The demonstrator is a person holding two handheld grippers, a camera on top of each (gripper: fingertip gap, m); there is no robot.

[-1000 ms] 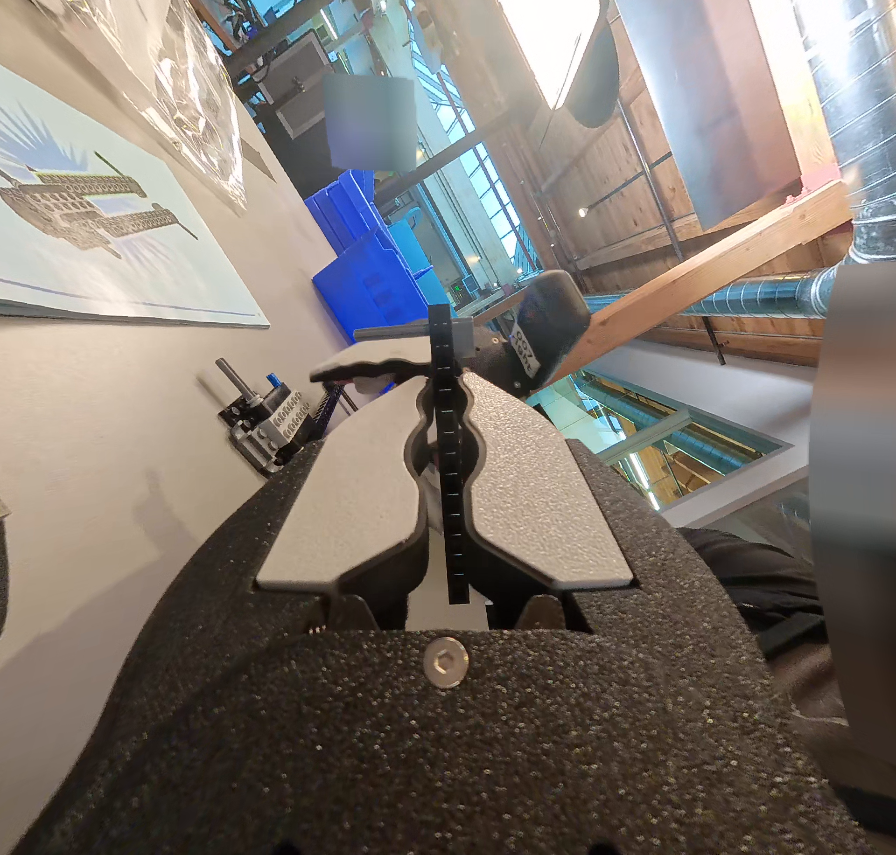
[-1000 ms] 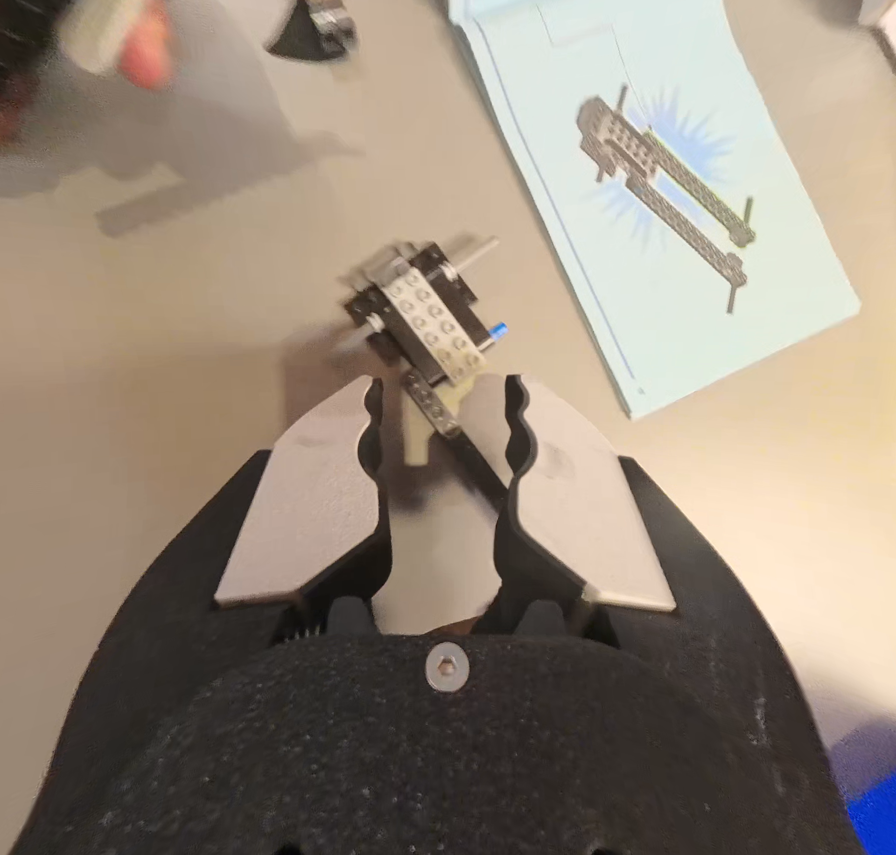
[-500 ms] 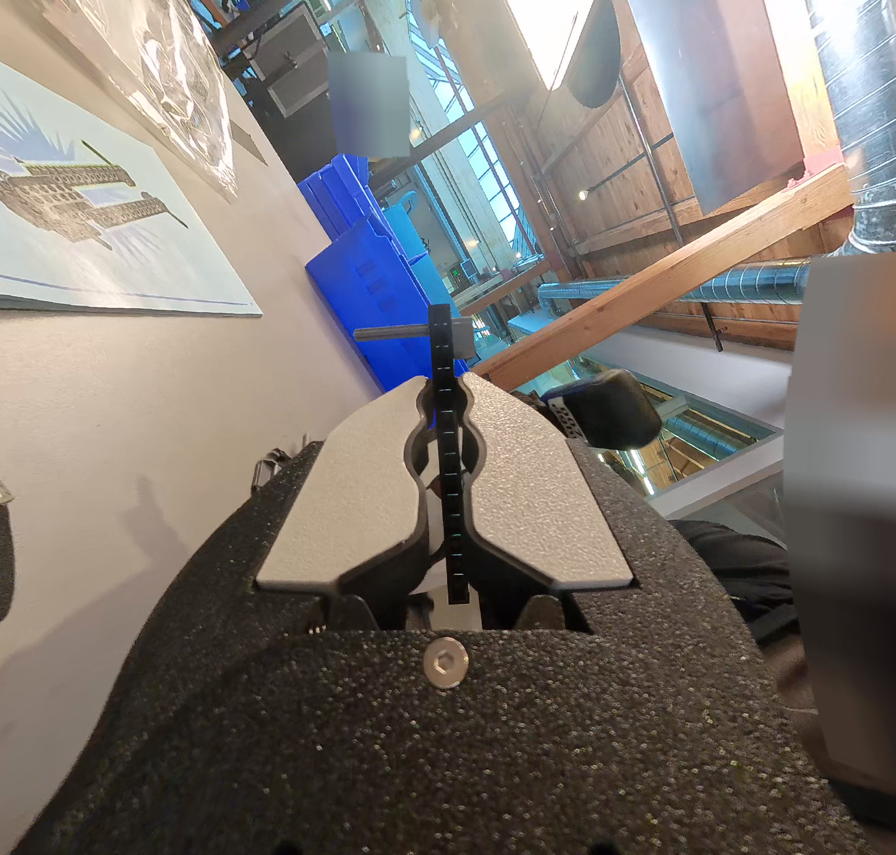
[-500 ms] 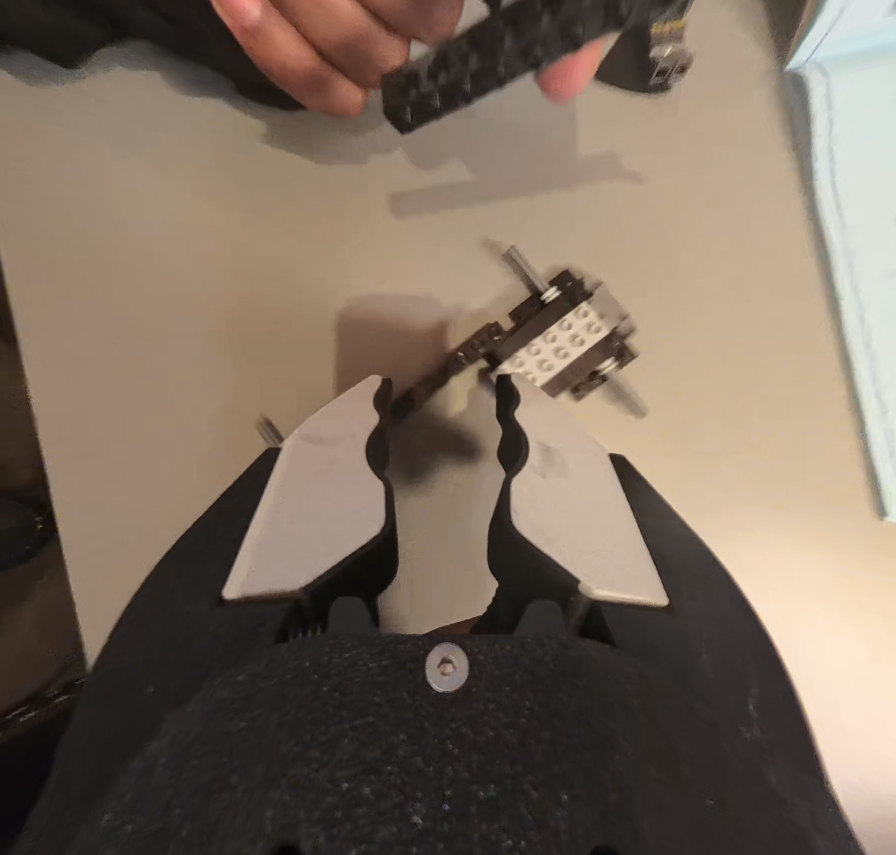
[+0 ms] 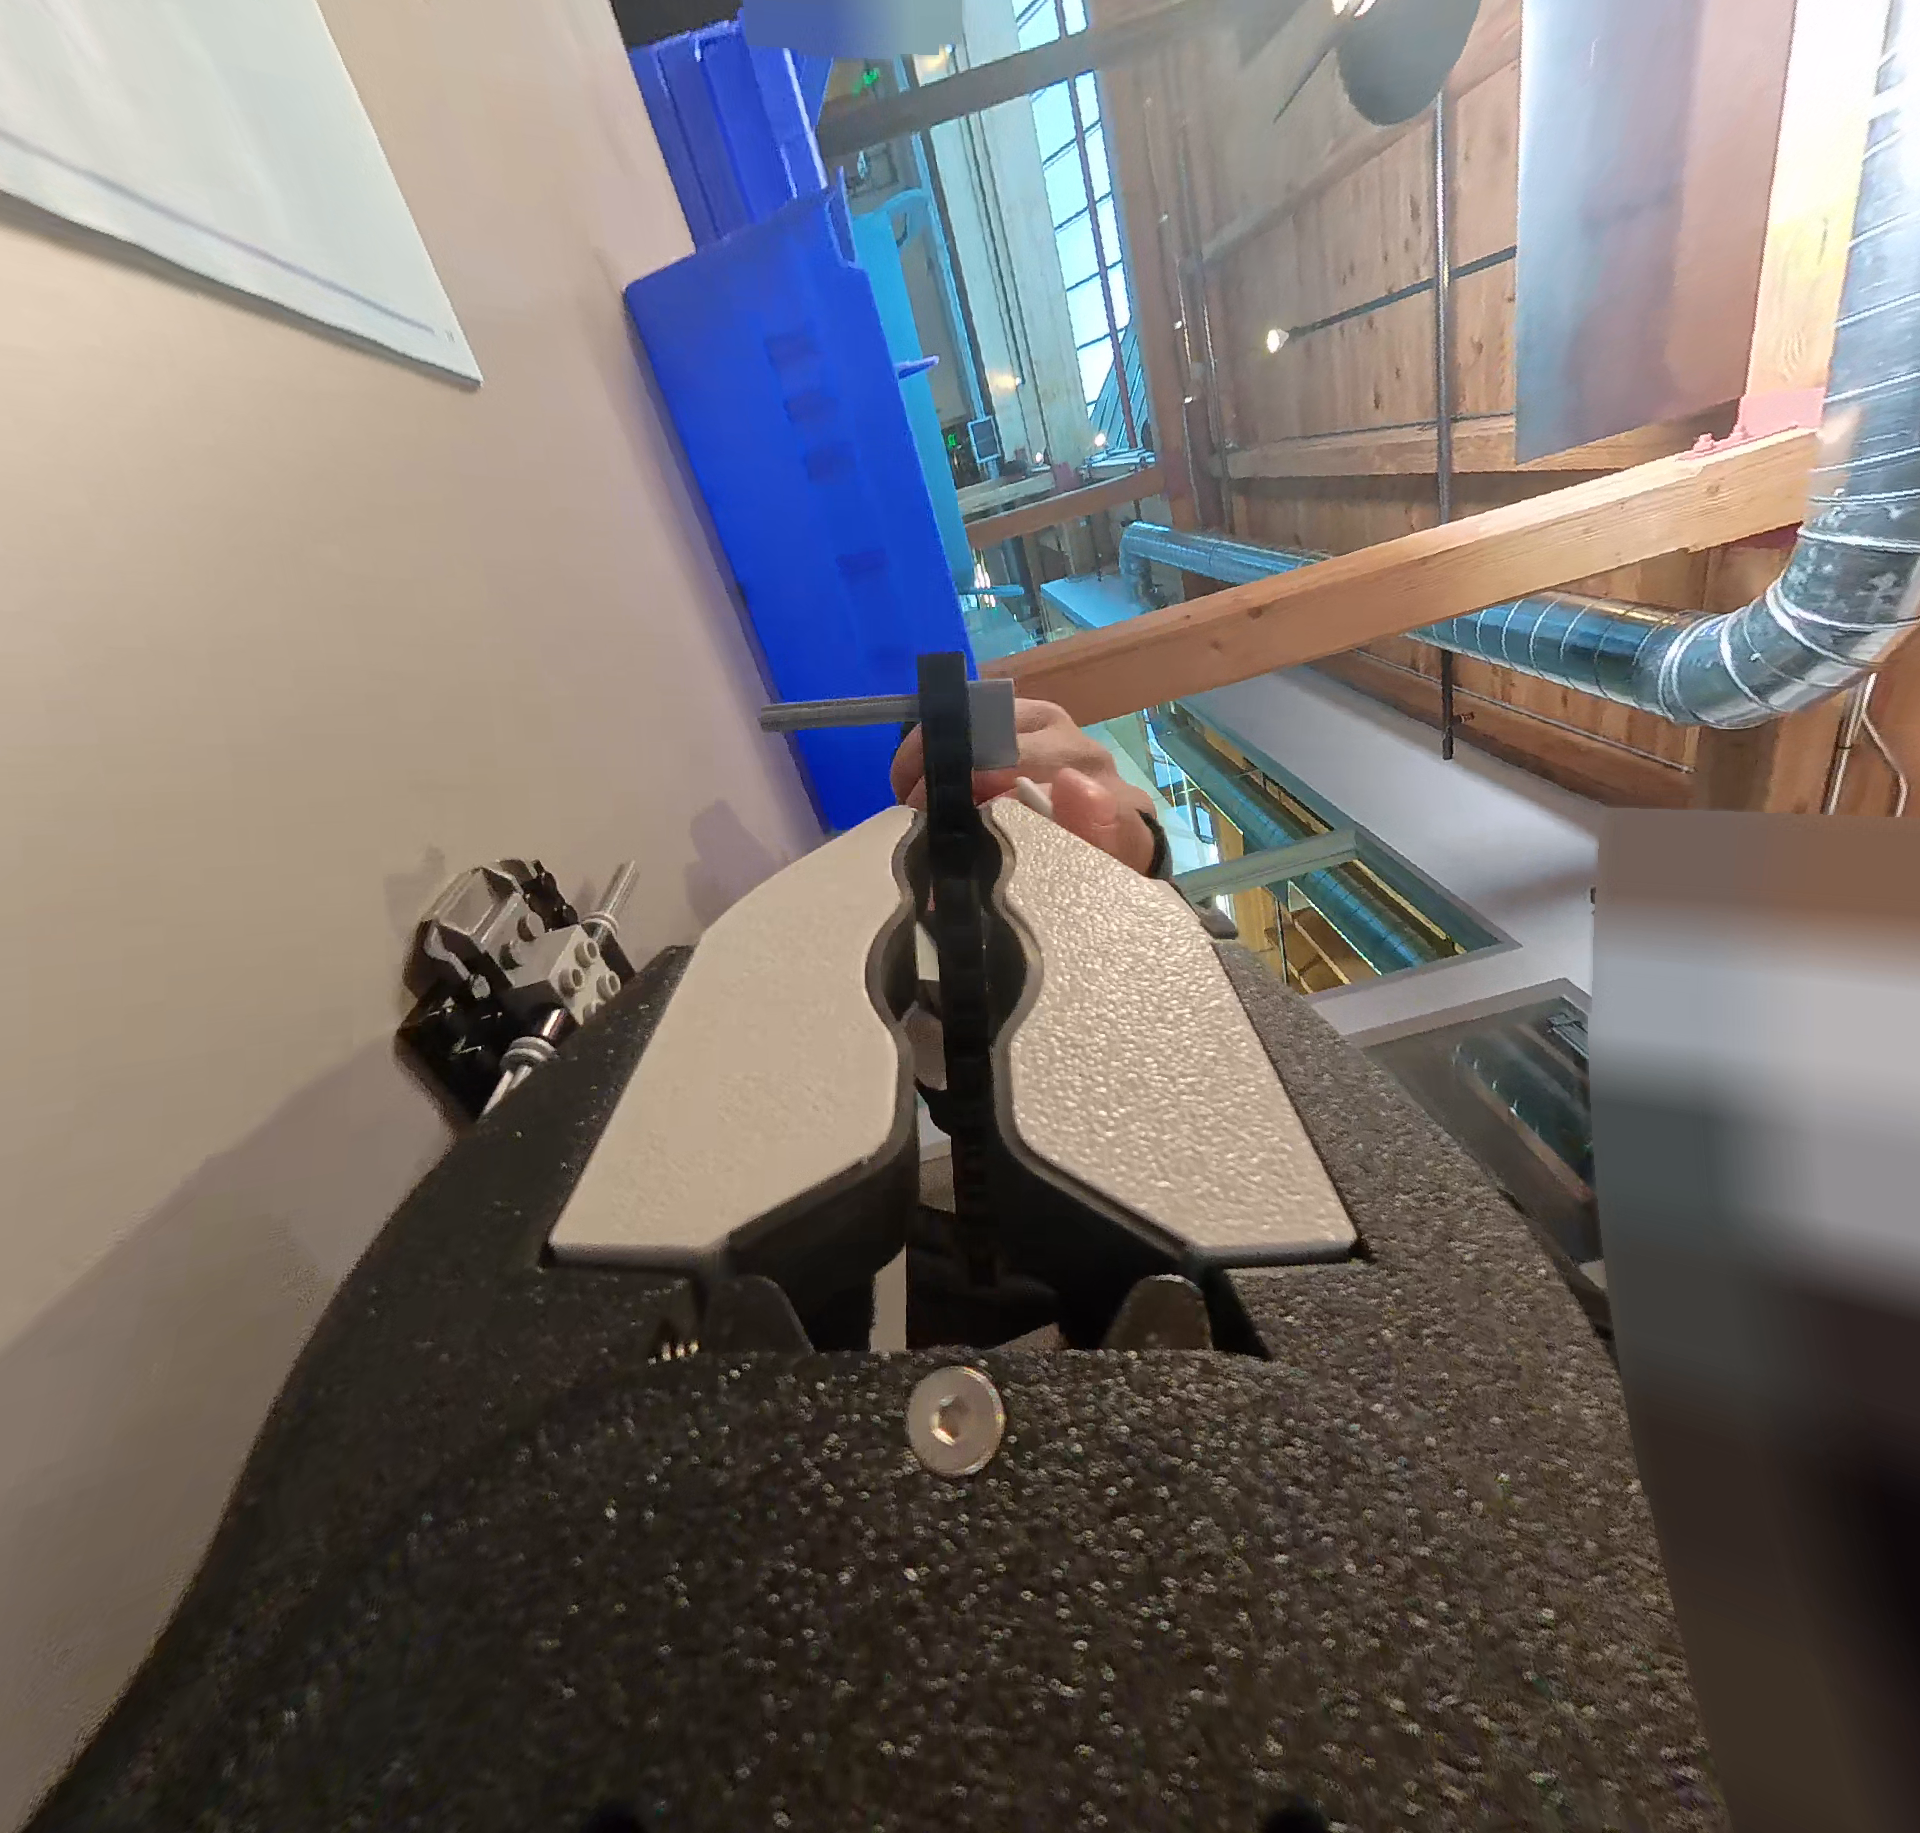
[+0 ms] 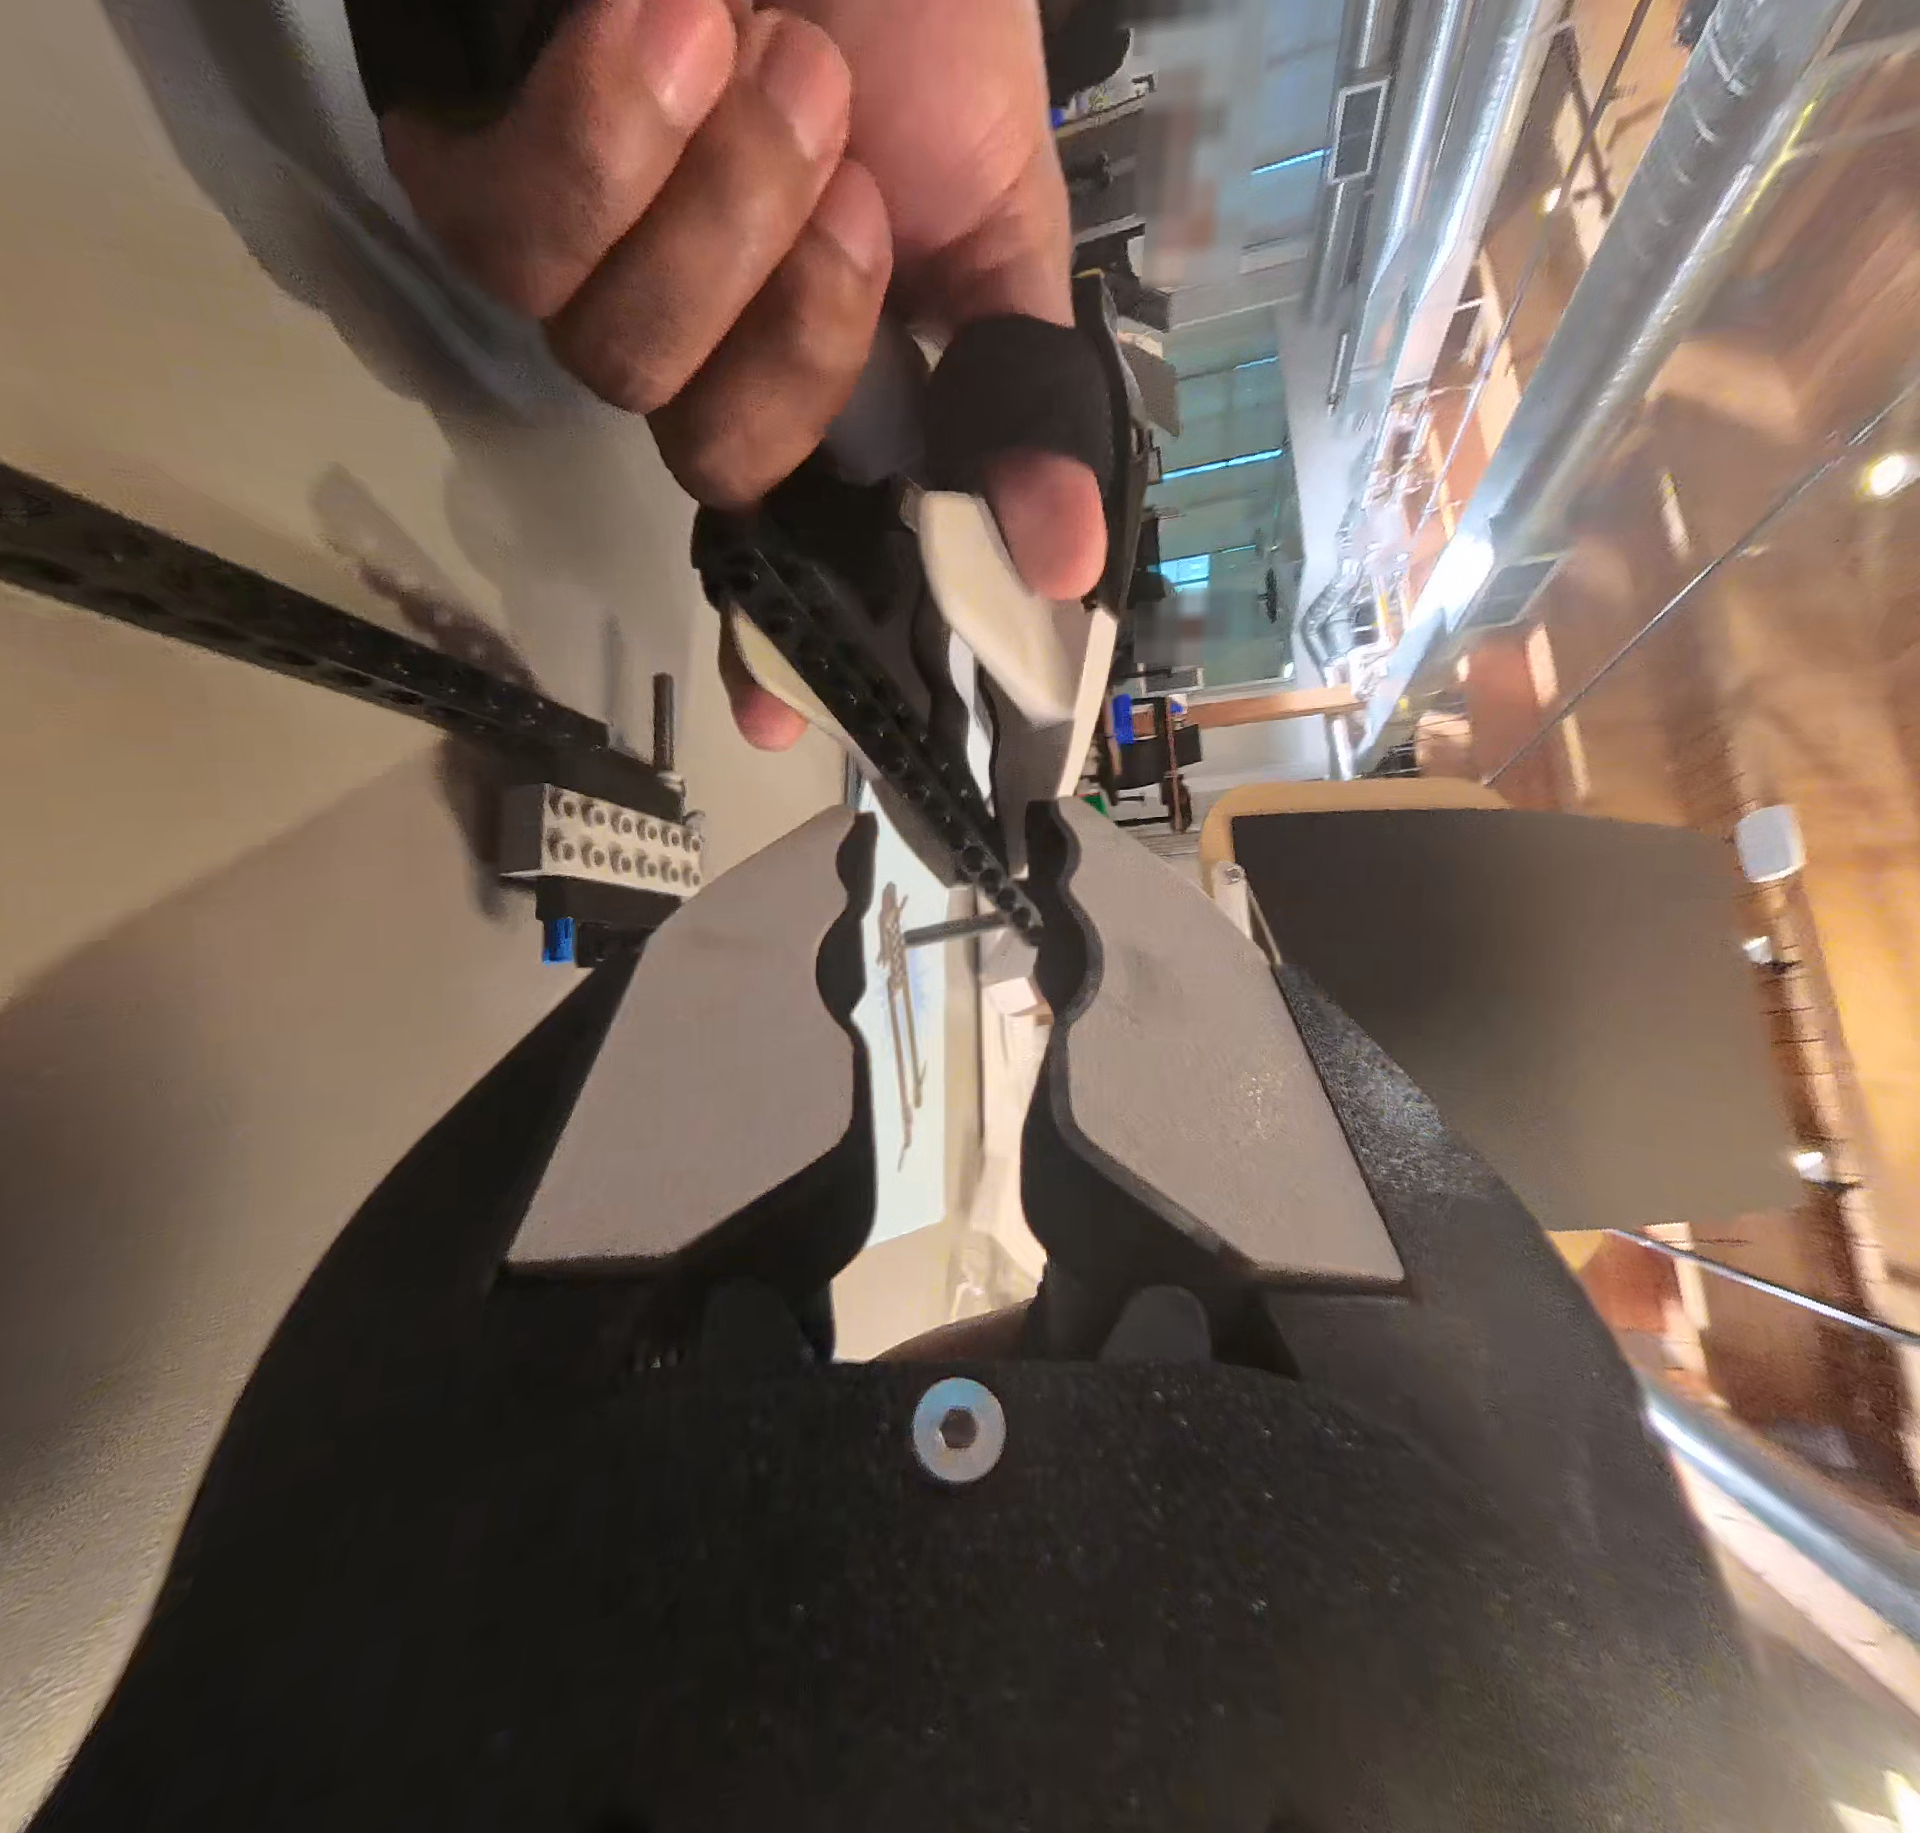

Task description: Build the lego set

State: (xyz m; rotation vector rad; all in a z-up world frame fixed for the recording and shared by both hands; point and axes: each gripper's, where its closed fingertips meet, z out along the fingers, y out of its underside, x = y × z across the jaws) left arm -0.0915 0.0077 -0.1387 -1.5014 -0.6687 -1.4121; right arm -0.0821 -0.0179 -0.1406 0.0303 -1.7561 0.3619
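Note:
My left gripper (image 5: 951, 822) is shut on a long black studded beam (image 5: 948, 744), seen edge-on. A grey axle (image 5: 831, 715) and a small grey piece (image 5: 992, 729) sit at the beam's far end. A hand (image 5: 1081, 796) shows just behind it. In the right wrist view a hand (image 6: 727, 225) holds the left gripper, whose pale fingers (image 6: 1008, 620) clamp the beam (image 6: 883, 703). The beam's end reaches between the fingers of my right gripper (image 6: 951, 827), which is open. The beam lies against the right pad, and the left pad stands apart from it.
A grey and black brick assembly (image 6: 603, 848) lies on the table with another long black beam (image 6: 260, 620) running left; it also shows in the left wrist view (image 5: 520, 973). A pale blue booklet (image 5: 156, 121), a blue bin (image 5: 790, 495) and a black chair back (image 6: 1507, 1004) are nearby. The grippers are tip to tip, or close to it.
My right gripper has swung up from the brick assembly on the table to face the left gripper, and its jaws have narrowed around the beam's end. The left gripper stays shut on the beam.

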